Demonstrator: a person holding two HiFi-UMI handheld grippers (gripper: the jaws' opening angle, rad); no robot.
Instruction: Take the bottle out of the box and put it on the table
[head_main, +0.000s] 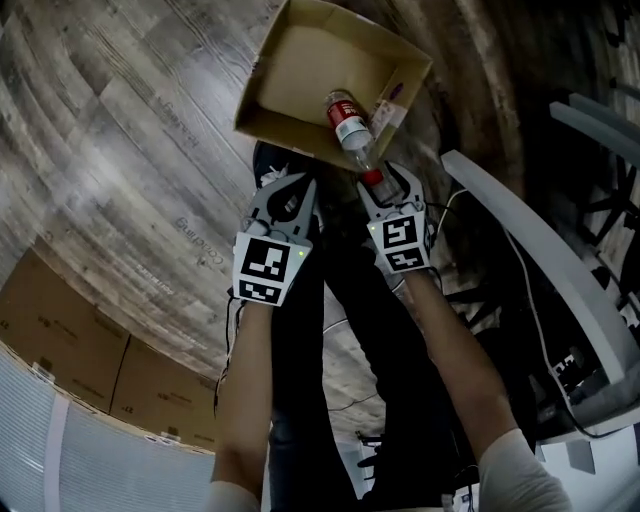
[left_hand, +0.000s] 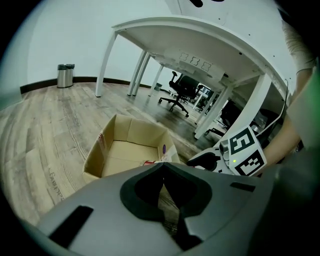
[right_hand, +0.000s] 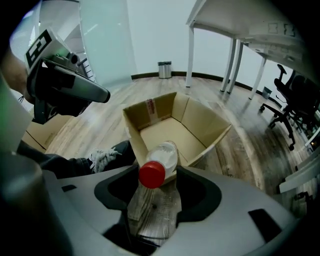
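Farthest out, behind the left claw (head_main: 298, 185) and to its left, flat brown cartons (head_main: 70, 345) lie on the grey wood-plank floor (head_main: 130, 150), cut off by the frame edge. The left claw is closed tip to tip with nothing in it. Its grey body blocks much of its own view.

Just ahead of it sits the open brown cardboard box (head_main: 290, 70), whose far corner runs up to the top edge of the head view. The floor to the left of this claw and round the box's left side lies bare.

A clear plastic bottle with a red-and-white label (head_main: 352, 128) lies in the box, ahead of the right claw (right_hand: 156, 167). Its body is inside and its neck leans out over the near wall toward that claw. From the left claw's view only a sliver of red shows over the tips. The label's print is too small to read.

The right claw stands wide open. The bottle's red cap (right_hand: 151, 174) sits between its tips with floor showing on either side, so neither pad presses on it.

Below and between the claws are the person's dark trouser legs (head_main: 330, 350). A dark shoe with white laces (right_hand: 102, 159) is close to the box's near wall.

Near the right claw's right side runs the curved edge of the white counter (head_main: 530, 240), with a tangle of cables (head_main: 520, 290) beneath it.
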